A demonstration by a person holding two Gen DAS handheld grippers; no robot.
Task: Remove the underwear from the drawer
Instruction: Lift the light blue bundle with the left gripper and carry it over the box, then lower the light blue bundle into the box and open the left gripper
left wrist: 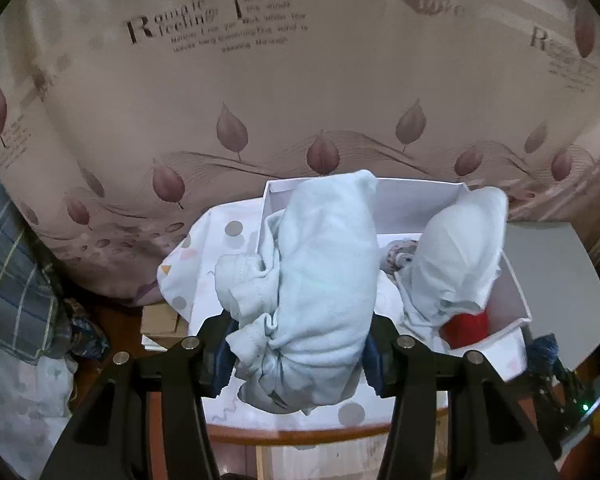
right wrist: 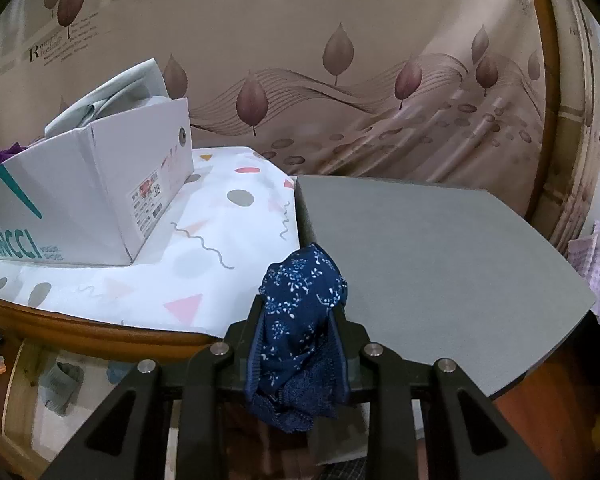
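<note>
The left gripper [left wrist: 300, 344] is clamped on a pale blue garment [left wrist: 312, 288], which fills the middle of its view and bulges up over the white box [left wrist: 516, 300] that serves as the drawer. The bundle hangs between the fingers in soft folds, a seam and hem spilling out at lower left. More pale blue cloth [left wrist: 456, 256] stands at centre right, its foot inside the box; whether it is the same piece I cannot tell. Below it a red item [left wrist: 466, 328] lies against the near wall, and a bit of patterned fabric [left wrist: 400, 256] peeps out between the two pale masses.

In the right wrist view, the right gripper [right wrist: 300, 344] is pinched tight on a navy floral pair [right wrist: 300, 312], bunched at lower centre over the near edge of a grey mat [right wrist: 440, 264]. The box [right wrist: 80, 204] sits at left on the spotted cloth [right wrist: 220, 240], well apart from that gripper.

These things look light, limp and not slippery, and nothing here looks breakable. A pinch deep in a thick fold or across a waistband should hold best; a loose edge would likely just stretch and trail. The trailing pale cloth could snag on the box rim or drag the light box along.
</note>
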